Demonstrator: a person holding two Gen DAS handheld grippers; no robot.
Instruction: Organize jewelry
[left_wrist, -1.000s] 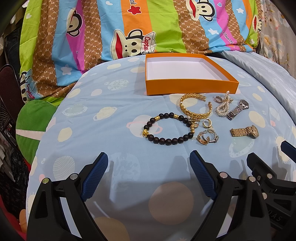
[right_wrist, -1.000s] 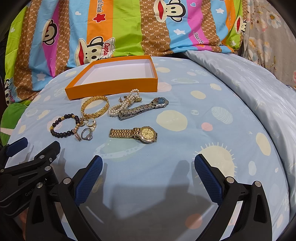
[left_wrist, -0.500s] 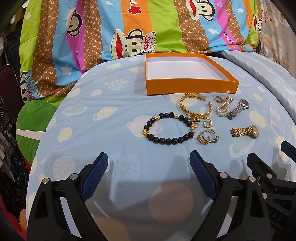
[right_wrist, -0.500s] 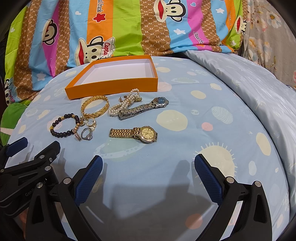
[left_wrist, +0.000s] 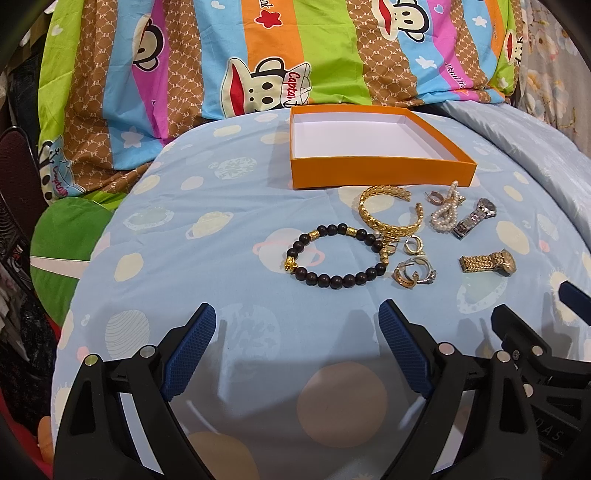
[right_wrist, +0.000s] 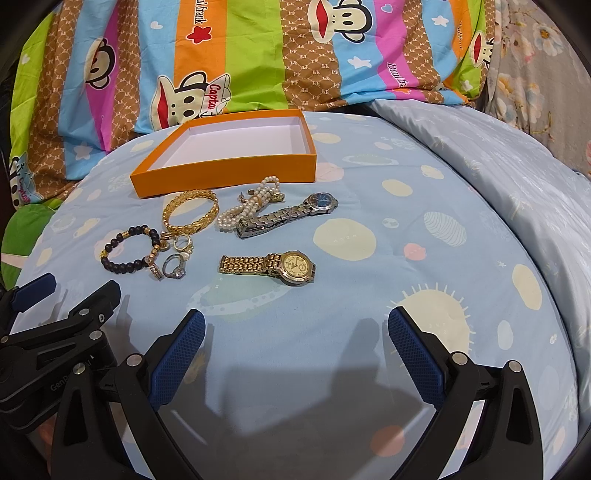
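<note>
An empty orange box (left_wrist: 380, 171) (right_wrist: 225, 177) with a white inside sits at the far side of the blue bedspread. In front of it lie a black bead bracelet (left_wrist: 334, 256) (right_wrist: 129, 251), a gold bangle (left_wrist: 388, 216) (right_wrist: 190, 216), a pearl bracelet (left_wrist: 447, 212) (right_wrist: 245, 208), a silver watch (left_wrist: 474, 218) (right_wrist: 288, 214), a gold watch (left_wrist: 489, 262) (right_wrist: 269, 266) and several rings (left_wrist: 413, 271) (right_wrist: 175, 266). My left gripper (left_wrist: 297, 332) is open and empty, just short of the bead bracelet. My right gripper (right_wrist: 295, 336) is open and empty, just short of the gold watch.
A striped cartoon monkey quilt (left_wrist: 258, 59) is piled behind the box. A green cushion (left_wrist: 62, 243) lies off the bed's left edge. A pale blue blanket (right_wrist: 517, 155) rises on the right. Each gripper shows at the other view's edge.
</note>
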